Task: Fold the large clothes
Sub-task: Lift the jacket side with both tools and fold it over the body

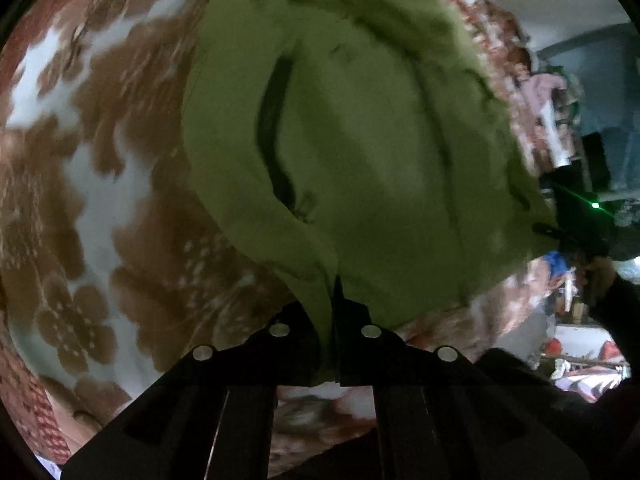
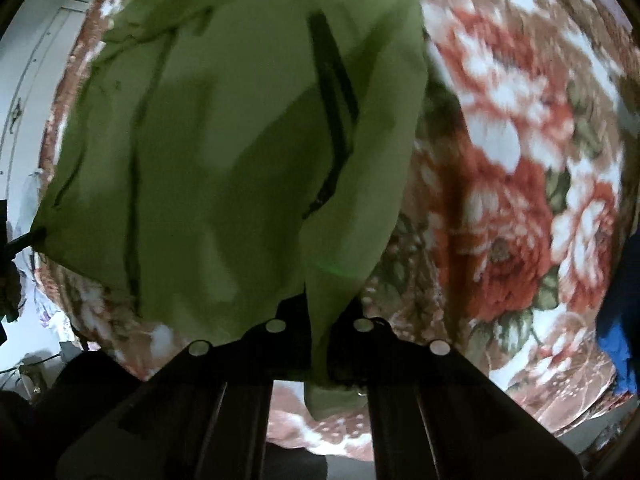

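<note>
A large olive-green garment (image 1: 360, 140) with a dark zipped pocket slit is held up over a flowered blanket. My left gripper (image 1: 334, 312) is shut on its near hem, with cloth pinched between the jaws. In the right wrist view the same garment (image 2: 224, 152) hangs stretched, and my right gripper (image 2: 320, 320) is shut on another part of the hem, a fold of cloth hanging below the jaws. In the left wrist view the right gripper (image 1: 576, 220) shows at the garment's far corner, with a green light on it.
A brown, red and white flowered blanket (image 1: 100, 180) covers the bed; it also shows in the right wrist view (image 2: 520, 200). A cluttered room with shelves (image 1: 560, 112) lies beyond the bed. A white wall and door (image 2: 28, 80) stand left. Blue cloth (image 2: 620, 320) is at the right edge.
</note>
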A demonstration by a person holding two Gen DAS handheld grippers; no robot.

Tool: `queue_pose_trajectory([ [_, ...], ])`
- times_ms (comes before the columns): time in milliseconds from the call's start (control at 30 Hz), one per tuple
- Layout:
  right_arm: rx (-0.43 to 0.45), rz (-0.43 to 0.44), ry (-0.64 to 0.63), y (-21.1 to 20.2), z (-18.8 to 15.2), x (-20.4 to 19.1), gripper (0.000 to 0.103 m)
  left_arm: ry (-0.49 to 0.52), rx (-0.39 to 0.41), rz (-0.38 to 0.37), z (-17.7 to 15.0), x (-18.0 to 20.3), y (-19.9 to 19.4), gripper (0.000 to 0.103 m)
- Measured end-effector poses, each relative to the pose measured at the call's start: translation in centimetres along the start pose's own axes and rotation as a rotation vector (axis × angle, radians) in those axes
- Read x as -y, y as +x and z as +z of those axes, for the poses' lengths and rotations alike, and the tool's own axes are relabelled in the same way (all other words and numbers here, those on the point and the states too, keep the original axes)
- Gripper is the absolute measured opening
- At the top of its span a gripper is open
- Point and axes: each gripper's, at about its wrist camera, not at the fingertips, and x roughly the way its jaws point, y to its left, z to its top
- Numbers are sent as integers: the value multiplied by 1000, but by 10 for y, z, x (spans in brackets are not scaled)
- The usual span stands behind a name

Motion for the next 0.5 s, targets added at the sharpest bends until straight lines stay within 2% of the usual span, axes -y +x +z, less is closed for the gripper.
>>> queue_pose_trajectory([
  [267, 146, 100, -60, -75, 58, -58, 4, 127, 147, -72, 55, 62, -62, 4],
  [500, 236, 93, -116, -135, 124, -72, 4, 196, 262, -115, 109, 82, -106, 4],
])
